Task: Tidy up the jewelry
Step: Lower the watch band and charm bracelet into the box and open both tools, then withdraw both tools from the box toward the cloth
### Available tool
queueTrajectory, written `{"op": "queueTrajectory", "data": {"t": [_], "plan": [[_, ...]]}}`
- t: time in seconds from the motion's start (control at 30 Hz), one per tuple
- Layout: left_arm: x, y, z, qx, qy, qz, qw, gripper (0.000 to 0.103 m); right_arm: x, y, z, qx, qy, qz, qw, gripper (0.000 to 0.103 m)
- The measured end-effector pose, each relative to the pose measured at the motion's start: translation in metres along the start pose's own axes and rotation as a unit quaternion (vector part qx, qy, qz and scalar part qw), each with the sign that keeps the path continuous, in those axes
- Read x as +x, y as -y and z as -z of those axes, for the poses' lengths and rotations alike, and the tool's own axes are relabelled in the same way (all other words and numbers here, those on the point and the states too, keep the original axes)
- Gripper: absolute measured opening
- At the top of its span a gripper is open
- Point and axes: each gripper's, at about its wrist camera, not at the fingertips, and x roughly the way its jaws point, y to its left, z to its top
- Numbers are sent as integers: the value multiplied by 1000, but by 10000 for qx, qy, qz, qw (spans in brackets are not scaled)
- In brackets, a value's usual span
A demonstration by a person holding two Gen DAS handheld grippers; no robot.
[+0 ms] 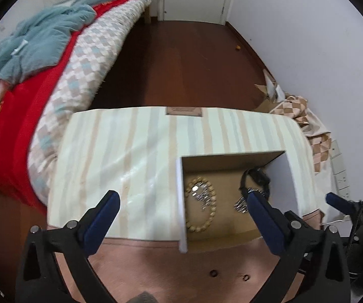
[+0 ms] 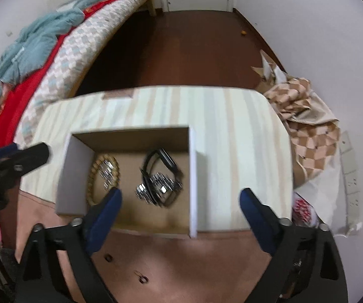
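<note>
Bed [image 1: 17, 116] along the left, red cover, teal blanket heaped on top, far end cut off by the frame edge. Striped mat [image 1: 130, 164] lies over the pinkish table [image 1: 156, 265] in front. Open cardboard box [image 2: 128, 149] sits on the mat at its near edge, white side walls, brown floor.

Inside the box: beaded bracelet [image 1: 204, 209] on the left with a silver chain piece [image 1: 202, 197] lying over it; on the right a black strap or watch [image 2: 161, 161] tangled with a silver link bracelet [image 2: 158, 189] (blurred, can't separate the pieces cleanly). In the left wrist view that right pile is partly hidden behind a blue fingertip.

Two small ring-like things [image 1: 213, 273] on the bare table near the box, too small to identify.

Left gripper [image 1: 181, 204] hangs over the box's left wall, tongs spread wide, holding nothing. Right gripper [image 2: 180, 199] over the box's near right part, tongs also spread, empty.

Checkered cloth [image 2: 307, 131] crumpled at right, half out of view.
</note>
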Motion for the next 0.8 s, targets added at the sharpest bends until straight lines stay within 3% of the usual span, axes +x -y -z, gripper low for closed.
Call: {"op": "queueTrajectory", "data": {"t": [0.33,0.8], "plan": [[-13,-6,32,-69,96,-375,9992,103,-12,-5,25,-11,38,198,9998,101],[-97,-12,66,-39,805,-630,9947,103,-99,-11,50,70,730,239,9970,101]]}}
